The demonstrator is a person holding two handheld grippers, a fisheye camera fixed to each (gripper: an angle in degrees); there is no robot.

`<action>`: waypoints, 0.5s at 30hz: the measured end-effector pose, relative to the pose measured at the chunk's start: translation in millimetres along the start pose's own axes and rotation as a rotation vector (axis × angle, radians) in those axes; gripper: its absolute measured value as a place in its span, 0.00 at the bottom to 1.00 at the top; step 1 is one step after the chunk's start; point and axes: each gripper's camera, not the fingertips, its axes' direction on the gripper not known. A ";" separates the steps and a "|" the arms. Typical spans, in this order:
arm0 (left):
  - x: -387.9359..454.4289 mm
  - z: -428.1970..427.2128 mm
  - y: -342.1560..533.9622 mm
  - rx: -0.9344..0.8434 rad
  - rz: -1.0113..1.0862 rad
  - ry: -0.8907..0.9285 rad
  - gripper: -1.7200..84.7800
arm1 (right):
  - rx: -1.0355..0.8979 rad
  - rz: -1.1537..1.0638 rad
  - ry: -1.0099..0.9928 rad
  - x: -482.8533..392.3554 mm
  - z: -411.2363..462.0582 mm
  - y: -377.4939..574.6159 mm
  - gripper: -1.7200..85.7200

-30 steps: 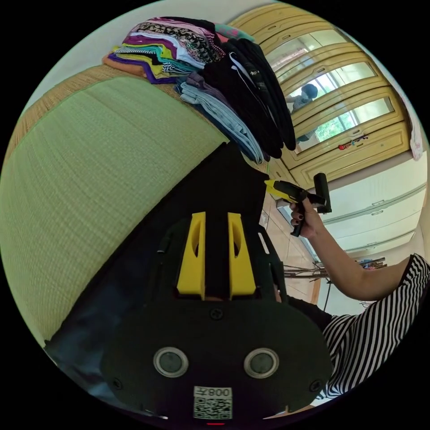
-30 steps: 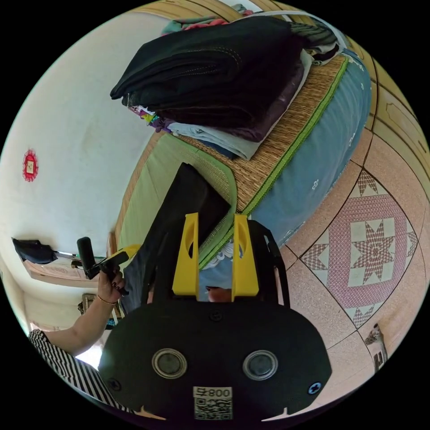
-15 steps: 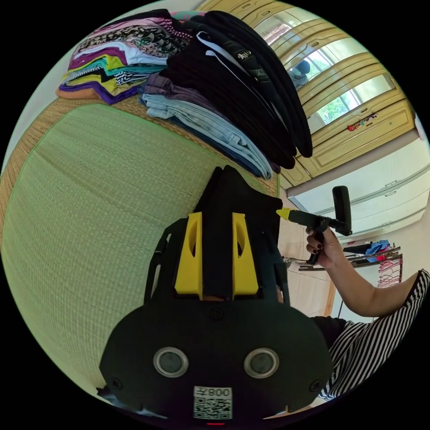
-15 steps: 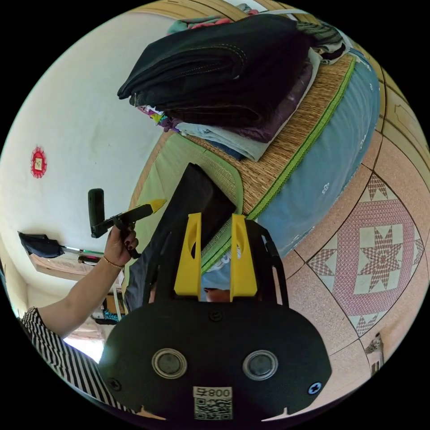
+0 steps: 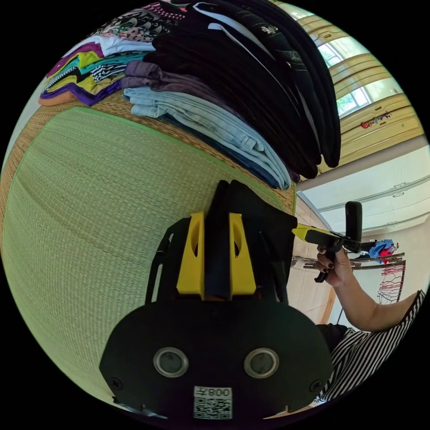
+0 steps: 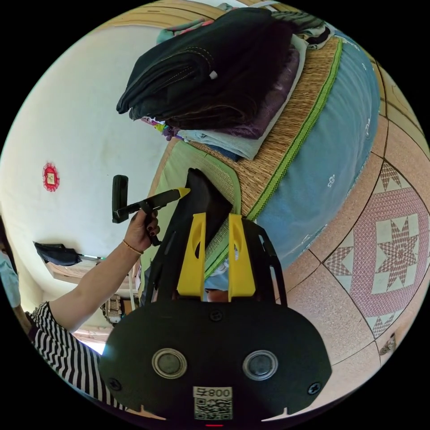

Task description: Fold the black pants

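Black pants [image 5: 242,210] are seen held up off the green woven mat [image 5: 89,215], folded into a narrow hanging panel. In left gripper view, dark cloth is sandwiched betw. both yellow jaws of the left gripper [image 5: 216,251]: jaws closed onto the fabric, cloth running full length of the gap and extending past the tips. In right gripper view, the right gripper [image 6: 216,255] has jaws set apart w. a visible gap; pants [image 6: 201,206] lie beyond the tips and over the left jaw, but whether cloth is pinched cannot be told. Same view: left gripper [image 6: 181,192] tip touching pants' top edge. A stack of folded clothes [image 5: 251,85] sits on the mat, near the pants.
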 end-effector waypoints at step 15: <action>12.6 -47.4 -13.2 0.026 0.024 0.158 0.05 | -0.015 0.061 -0.117 11.9 2.1 -13.4 0.08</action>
